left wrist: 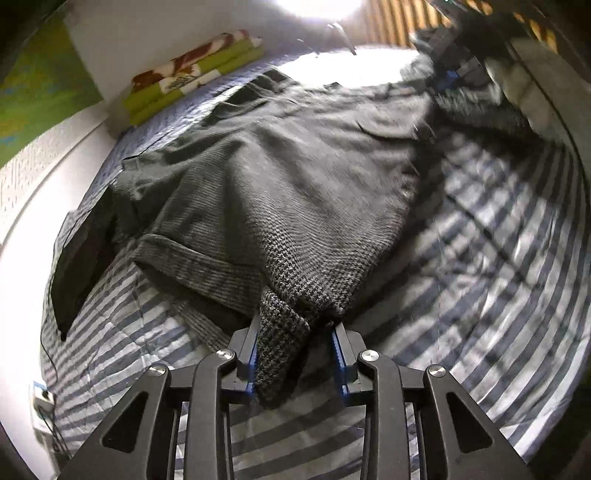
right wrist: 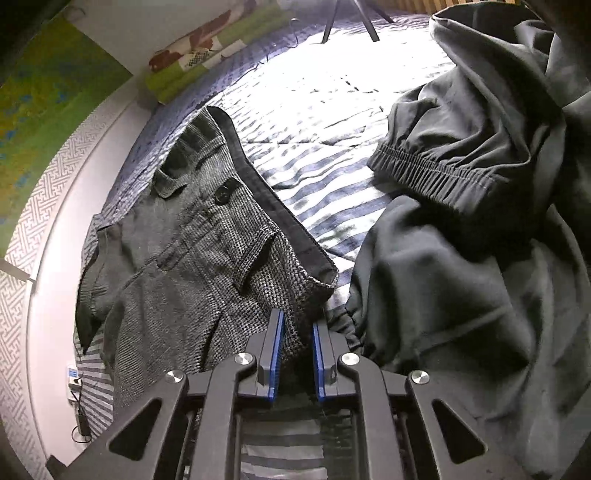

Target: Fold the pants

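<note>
Grey houndstooth pants [left wrist: 277, 177] lie spread over a striped bed cover [left wrist: 498, 258]. My left gripper [left wrist: 295, 332] is shut on a bunched end of the fabric, lifted slightly off the cover. In the right wrist view the same pants [right wrist: 177, 240] show a button, pockets and a dark-lined waistband. My right gripper [right wrist: 297, 332] is shut on the near corner of that waistband. At the far right of the left wrist view, a blurred dark shape with blue pads is the right gripper [left wrist: 448, 79] at the far end of the pants.
A heap of dark pants with an elastic waistband [right wrist: 461, 221] lies close to the right of my right gripper. A folded green and red blanket [left wrist: 195, 74] sits by the wall. Tripod legs [right wrist: 351, 18] stand at the far side. A white bed edge [right wrist: 48, 295] runs on the left.
</note>
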Motion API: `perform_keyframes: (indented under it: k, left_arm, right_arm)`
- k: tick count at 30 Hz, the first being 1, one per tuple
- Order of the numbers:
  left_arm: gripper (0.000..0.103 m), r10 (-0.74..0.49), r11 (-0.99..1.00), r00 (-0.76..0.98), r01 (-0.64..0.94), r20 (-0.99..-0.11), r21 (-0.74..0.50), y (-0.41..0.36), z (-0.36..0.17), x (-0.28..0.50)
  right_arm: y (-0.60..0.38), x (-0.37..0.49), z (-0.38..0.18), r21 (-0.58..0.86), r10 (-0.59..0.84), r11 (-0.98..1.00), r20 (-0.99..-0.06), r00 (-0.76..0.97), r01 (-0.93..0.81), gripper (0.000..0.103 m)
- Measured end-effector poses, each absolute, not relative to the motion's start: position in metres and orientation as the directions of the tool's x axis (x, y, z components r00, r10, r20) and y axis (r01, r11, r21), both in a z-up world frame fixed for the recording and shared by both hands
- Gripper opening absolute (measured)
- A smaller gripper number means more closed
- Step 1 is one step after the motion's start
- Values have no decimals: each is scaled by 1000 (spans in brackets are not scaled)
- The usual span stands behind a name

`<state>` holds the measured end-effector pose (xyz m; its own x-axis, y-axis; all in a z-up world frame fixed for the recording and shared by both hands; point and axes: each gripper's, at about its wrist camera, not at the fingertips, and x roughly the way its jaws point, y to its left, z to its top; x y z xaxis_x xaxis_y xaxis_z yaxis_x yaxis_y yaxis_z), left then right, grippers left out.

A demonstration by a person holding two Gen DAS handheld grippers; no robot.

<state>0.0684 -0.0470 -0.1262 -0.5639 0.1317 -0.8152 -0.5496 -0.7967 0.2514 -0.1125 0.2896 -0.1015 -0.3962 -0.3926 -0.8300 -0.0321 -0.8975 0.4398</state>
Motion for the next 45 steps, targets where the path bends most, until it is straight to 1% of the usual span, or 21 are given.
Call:
perform_keyframes:
  k: [4, 5, 7, 8, 9, 13, 16, 17, 20, 23, 27, 30, 32, 34, 35, 36, 38, 40, 42, 44, 45]
  left_arm:
    - [32, 153, -829, -579, -516, -801, 216, -61, -113, 60]
    - [35, 169, -824, -550, -534, -818, 189, -62, -115, 58]
    - [51, 146, -814, -528, -545, -836, 202, -60, -123, 58]
    - [63, 118, -813, -540, -534, -833, 231, -59, -126, 60]
    - [68, 102, -813, -552, -525, -827, 251, -60, -128, 63]
    - [71, 82, -814, -643, -484, -761, 321, -61, -119, 81]
    - [79, 64, -759, -732, -477, -678, 443, -46, -111, 104]
    - [83, 70, -754, -733, -484, -677, 445, -46, -109, 105]
    - [83, 139, -825, -670, -485, -729, 288, -69, -94, 89]
    - [83, 106, -925, -635, -344, -765, 158, -112, -83, 33]
    - [82, 196, -978, -529, -168, -825, -124, -163, -94, -47]
    - [74, 180, -984, -482, -91, -858, -155, -175, -115, -92]
    - [73, 208, -978, -465, -66, -860, -200, -178, -124, -107]
    - [61, 218, -974, -457, -39, -863, -225, -180, -131, -116]
    - [48, 232, -969, -439, -29, -868, -245, -181, -135, -122]
    - [26, 250, -964, -431, -27, -867, -265, -181, -139, -125]
    - [9, 271, -957, -421, -21, -866, -290, -183, -142, -129]
    - [6, 261, -960, -433, -23, -863, -279, -184, -137, -131]
    - [5, 191, -973, -476, 21, -858, -228, -190, -128, -138]
    - [0, 6, -984, -518, 149, -855, -97, -200, -120, -147]
    - [0, -8, -983, -516, 163, -856, -89, -204, -119, -150]
  right_arm:
    - [282, -114, -96, 378, -347, -926, -844, -408, 7, 11]
    - [277, -115, -98, 341, -321, -940, -862, -393, 21, 12]
    - [274, -116, -101, 315, -302, -949, -879, -368, 28, 15]
    - [277, -115, -100, 316, -301, -948, -876, -377, 22, 17]
    - [280, -113, -97, 312, -296, -950, -873, -388, 22, 17]
    - [290, -111, -94, 295, -284, -955, -876, -390, 34, 18]
    - [299, -108, -95, 325, -310, -946, -874, -374, 24, 18]
    - [301, -105, -93, 305, -284, -952, -877, -387, 8, 18]
    - [291, -90, -75, 248, -244, -967, -858, -452, 52, 18]
    - [266, -78, -62, 253, -299, -954, -844, -445, 161, 18]
    - [235, -68, -65, 170, -265, -956, -850, -455, 240, 18]
    - [229, -68, -79, 181, -269, -954, -866, -420, 238, 18]
    - [229, -68, -87, 176, -263, -955, -875, -406, 239, 18]
    - [227, -67, -94, 164, -252, -956, -881, -400, 242, 18]
    - [227, -68, -97, 161, -248, -957, -884, -395, 242, 18]
    - [228, -68, -99, 162, -247, -957, -887, -391, 239, 18]
    - [230, -70, -103, 173, -252, -957, -890, -381, 231, 18]
    - [231, -71, -105, 178, -256, -957, -889, -379, 229, 18]
    - [231, -72, -106, 176, -256, -957, -890, -377, 232, 18]
    - [233, -73, -108, 172, -252, -957, -893, -373, 235, 18]
    - [233, -74, -108, 174, -252, -957, -895, -369, 232, 18]
